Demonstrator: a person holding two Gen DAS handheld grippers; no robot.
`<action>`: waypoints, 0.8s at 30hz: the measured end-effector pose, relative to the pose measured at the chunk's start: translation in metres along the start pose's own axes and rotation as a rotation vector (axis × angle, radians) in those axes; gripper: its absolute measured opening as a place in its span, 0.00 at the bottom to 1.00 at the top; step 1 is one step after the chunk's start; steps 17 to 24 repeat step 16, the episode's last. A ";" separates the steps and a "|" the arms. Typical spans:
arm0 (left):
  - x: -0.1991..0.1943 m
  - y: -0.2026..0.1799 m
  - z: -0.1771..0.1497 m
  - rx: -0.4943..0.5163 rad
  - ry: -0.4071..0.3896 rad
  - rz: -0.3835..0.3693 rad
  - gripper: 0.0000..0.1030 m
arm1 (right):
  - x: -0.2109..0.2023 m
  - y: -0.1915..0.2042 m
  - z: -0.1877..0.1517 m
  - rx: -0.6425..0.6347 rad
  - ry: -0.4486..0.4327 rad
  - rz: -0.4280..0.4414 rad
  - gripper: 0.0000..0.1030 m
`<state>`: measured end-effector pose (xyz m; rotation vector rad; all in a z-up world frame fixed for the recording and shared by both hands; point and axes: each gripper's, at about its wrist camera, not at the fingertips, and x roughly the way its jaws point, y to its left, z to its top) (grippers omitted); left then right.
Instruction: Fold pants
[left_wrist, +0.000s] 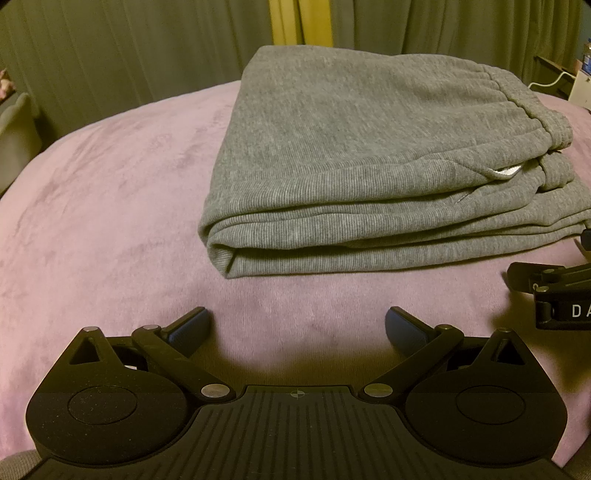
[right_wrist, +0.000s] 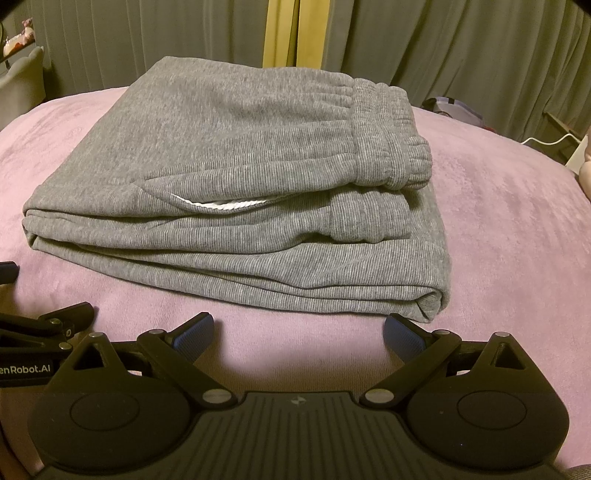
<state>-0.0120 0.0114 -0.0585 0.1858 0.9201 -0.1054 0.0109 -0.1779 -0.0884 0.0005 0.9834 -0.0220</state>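
One pair of grey ribbed sweatpants (left_wrist: 369, 166) (right_wrist: 229, 206) is seen folded into a compact stack on a pink velvety bed cover (left_wrist: 110, 206) (right_wrist: 498, 229), the elastic waistband (right_wrist: 380, 140) laid on top and a white pocket lining (right_wrist: 221, 204) showing at the front. Two grippers are held just short of the bundle: the left gripper (left_wrist: 297, 325) and the right gripper (right_wrist: 299, 330), each with blue-padded fingers (left_wrist: 192, 326) (right_wrist: 195, 332) spread apart and nothing held. Grey curtains (left_wrist: 129, 48) (right_wrist: 461, 44) are hung behind.
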 end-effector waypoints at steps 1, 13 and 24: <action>0.000 0.000 0.000 0.001 0.000 0.000 1.00 | 0.000 0.000 0.000 0.000 0.000 0.000 0.96; 0.000 0.000 -0.001 0.002 -0.005 0.000 1.00 | -0.001 0.000 -0.002 -0.002 0.003 0.001 0.96; 0.001 -0.001 -0.001 0.002 -0.005 0.000 1.00 | -0.002 -0.001 -0.002 -0.003 0.003 0.001 0.96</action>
